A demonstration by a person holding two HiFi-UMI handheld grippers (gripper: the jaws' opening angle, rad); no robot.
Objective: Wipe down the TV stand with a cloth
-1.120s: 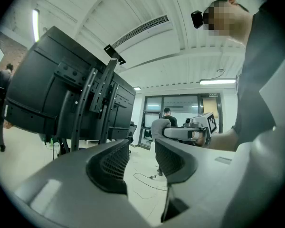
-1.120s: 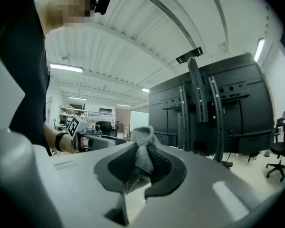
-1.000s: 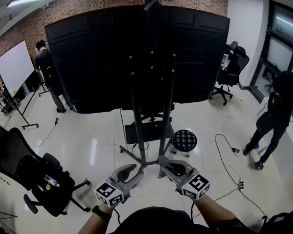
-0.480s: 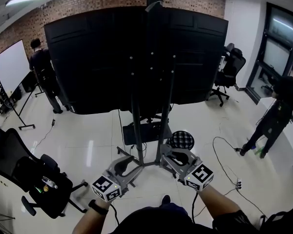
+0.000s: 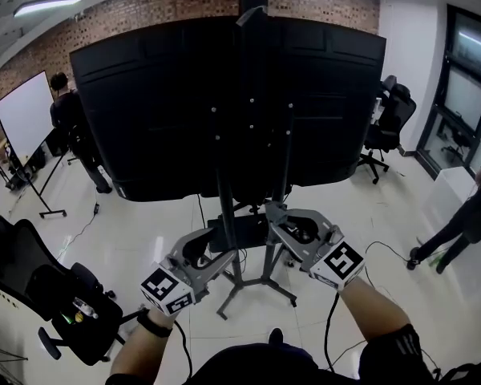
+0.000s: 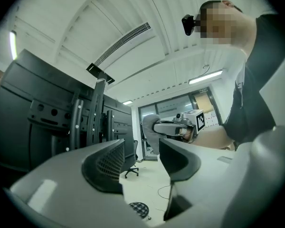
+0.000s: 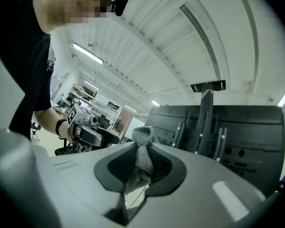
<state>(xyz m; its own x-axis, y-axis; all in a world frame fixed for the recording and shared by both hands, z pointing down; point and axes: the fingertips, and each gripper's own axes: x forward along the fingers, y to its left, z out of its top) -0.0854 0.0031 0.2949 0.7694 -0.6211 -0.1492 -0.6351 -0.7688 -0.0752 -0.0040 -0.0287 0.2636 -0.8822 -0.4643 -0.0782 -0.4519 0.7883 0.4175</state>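
Note:
The TV stand [image 5: 224,207] is a black wheeled frame with two upright poles and carries a big black screen [image 5: 224,95], of which I see the back. My right gripper [image 5: 276,219] hovers in front of the right pole, shut on a grey cloth [image 7: 141,153] that stands up between its pads. The left gripper view shows that cloth [image 6: 150,126] sticking out of the right gripper [image 6: 175,126]. My left gripper [image 5: 226,257] is lower, beside the left pole, open with nothing in it [image 6: 141,163]. Neither gripper touches the stand.
A black office chair [image 5: 40,283] stands at the left and another chair [image 5: 394,111] at the back right. A whiteboard [image 5: 20,112] and a person [image 5: 70,115] are at the far left. Another person [image 5: 469,219] stands at the right. The stand's legs [image 5: 260,283] spread on the glossy floor.
I have stepped closer to the stand. Both grippers have risen and moved forward to the poles. The round stool has gone out of sight; the person at the right moved further right.

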